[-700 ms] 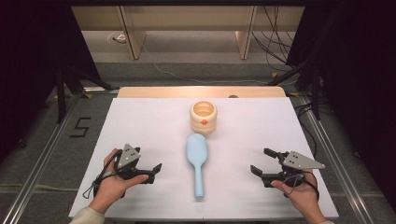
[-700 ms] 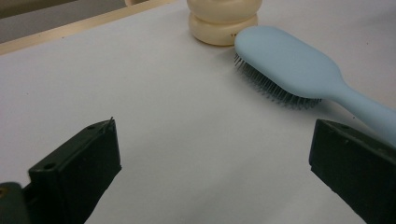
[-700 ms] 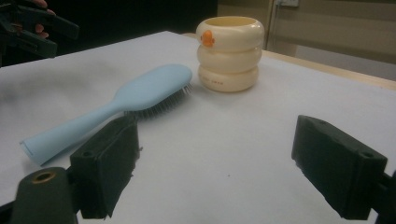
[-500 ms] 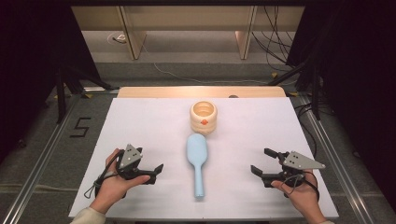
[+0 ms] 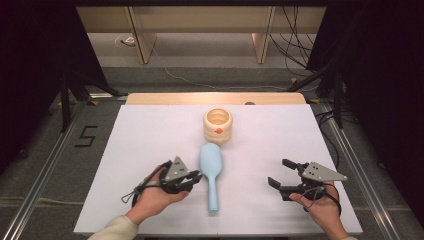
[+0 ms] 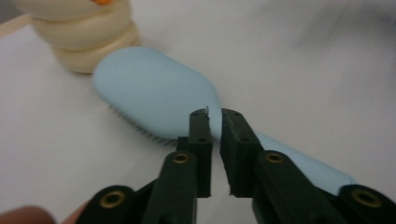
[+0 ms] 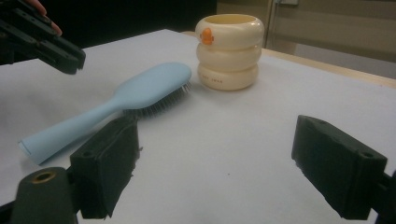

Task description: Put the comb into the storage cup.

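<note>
A light blue hairbrush (image 5: 211,165) lies bristles down in the middle of the white tabletop (image 5: 145,135), its handle pointing toward the person. Just beyond its head stands a cream ringed cup (image 5: 218,125) with a small orange mark. My left gripper (image 5: 196,178) is held just left of the brush handle, its jaws shut with nothing between them. In the left gripper view its tips (image 6: 215,116) hover over the brush (image 6: 154,93) where head meets handle. My right gripper (image 5: 281,173) rests at the right, wide open and empty (image 7: 215,149), facing the brush (image 7: 140,91) and cup (image 7: 229,51).
A wooden strip (image 5: 165,98) borders the table's far edge. Metal rails run down both sides, with a "5" marked on the floor (image 5: 86,136) at the left. Cables and a dark stand sit at the back right. Bare white surface lies between brush and right gripper.
My left gripper has slid right across the table, closing in on the brush handle. The right gripper, the brush and the cup have stayed put.
</note>
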A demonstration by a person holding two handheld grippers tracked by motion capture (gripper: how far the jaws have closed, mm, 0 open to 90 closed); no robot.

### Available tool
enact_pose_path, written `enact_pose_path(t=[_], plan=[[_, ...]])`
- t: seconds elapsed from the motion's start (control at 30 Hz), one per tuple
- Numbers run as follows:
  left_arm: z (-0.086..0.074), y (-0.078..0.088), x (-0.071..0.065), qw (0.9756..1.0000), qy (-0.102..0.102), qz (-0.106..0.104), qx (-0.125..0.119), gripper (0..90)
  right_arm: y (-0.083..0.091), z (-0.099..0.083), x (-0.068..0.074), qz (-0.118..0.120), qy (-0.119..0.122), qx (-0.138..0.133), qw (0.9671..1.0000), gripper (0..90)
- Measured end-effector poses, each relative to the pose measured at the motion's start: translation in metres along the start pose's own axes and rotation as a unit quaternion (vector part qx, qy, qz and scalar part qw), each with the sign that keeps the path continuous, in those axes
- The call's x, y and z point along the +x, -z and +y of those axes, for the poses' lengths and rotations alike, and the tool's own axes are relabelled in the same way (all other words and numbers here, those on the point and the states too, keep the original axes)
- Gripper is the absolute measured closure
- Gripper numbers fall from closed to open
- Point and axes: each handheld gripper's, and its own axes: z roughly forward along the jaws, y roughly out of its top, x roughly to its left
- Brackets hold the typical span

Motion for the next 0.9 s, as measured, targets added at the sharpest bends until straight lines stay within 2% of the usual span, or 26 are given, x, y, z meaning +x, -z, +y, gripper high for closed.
enact_pose_path(t=[0.07,0.13,0.17,0.2,0.23,0.27,0.3,0.33,0.37,0.4,0.43,0.47,0.5,0.63,0.7,0.73,0.77,0.8,0.83,0.9], plan=[[0.007,-0.013,-0.010,0.9996,-0.005,-0.020,0.019,87.8,0.000,0.000,0.000,0.000,-0.001,0.000,1.0000,16.1],[0.011,-0.019,-0.014,0.9992,-0.006,-0.027,0.028,89.5,0.000,0.000,0.000,0.000,-0.001,0.000,1.0000,16.1],[0.016,-0.029,-0.021,0.9980,-0.006,-0.041,0.048,89.6,0.000,0.000,0.000,0.001,-0.001,0.001,1.0000,16.1],[0.016,-0.029,-0.021,0.9980,-0.006,-0.041,0.048,89.7,0.000,0.000,0.000,0.001,-0.001,0.001,1.0000,16.1],[0.020,-0.038,-0.025,0.9964,0.000,-0.053,0.066,89.7,0.000,0.000,0.000,0.001,0.000,0.001,1.0000,16.1],[0.020,-0.038,-0.025,0.9964,0.000,-0.053,0.066,89.7,0.000,0.000,0.000,0.001,0.000,0.001,1.0000,16.1],[0.021,-0.044,-0.027,0.9954,0.009,-0.055,0.078,89.7,0.000,0.000,0.000,0.002,0.000,0.001,1.0000,16.1],[0.021,-0.044,-0.027,0.9954,0.009,-0.055,0.078,89.7,0.000,0.000,0.000,0.002,0.000,0.001,1.0000,16.1],[0.021,-0.047,-0.027,0.9945,0.011,-0.055,0.088,89.7,0.000,-0.001,-0.001,0.003,0.000,0.001,1.0000,16.2],[0.021,-0.049,-0.027,0.9943,0.018,-0.052,0.091,89.7,0.000,-0.001,-0.001,0.003,0.000,0.001,1.0000,16.2],[0.021,-0.053,-0.026,0.9929,0.027,-0.049,0.105,89.7,0.000,-0.001,-0.001,0.003,0.000,0.002,1.0000,16.2],[0.021,-0.053,-0.026,0.9929,0.027,-0.049,0.105,89.8,0.000,-0.001,-0.001,0.003,0.000,0.002,1.0000,16.2],[0.020,-0.055,-0.025,0.9916,0.033,-0.050,0.114,89.8,0.000,-0.001,0.000,0.003,0.000,0.003,1.0000,16.2],[0.022,-0.056,-0.027,0.9907,0.033,-0.046,0.124,89.8,-0.001,-0.001,0.000,0.004,-0.001,0.005,1.0000,16.2],[0.025,-0.059,-0.029,0.9884,0.026,-0.046,0.142,89.8,-0.001,-0.001,0.000,0.004,-0.001,0.005,1.0000,16.2],[0.025,-0.059,-0.029,0.9884,0.026,-0.046,0.142,89.8,-0.001,-0.001,0.000,0.004,-0.001,0.005,1.0000,16.2],[0.026,-0.061,-0.031,0.9863,0.025,-0.049,0.155,89.8,-0.001,-0.001,0.000,0.005,0.000,0.006,1.0000,16.2],[0.026,-0.061,-0.031,0.9863,0.025,-0.049,0.155,89.8,-0.001,-0.001,0.000,0.005,0.000,0.007,1.0000,16.2],[0.027,-0.063,-0.033,0.9851,0.024,-0.046,0.164,89.9,-0.001,-0.001,0.000,0.005,-0.001,0.006,1.0000,16.2],[0.028,-0.063,-0.033,0.9842,0.018,-0.044,0.170,89.9,-0.001,-0.001,0.000,0.006,-0.001,0.007,1.0000,16.2]])
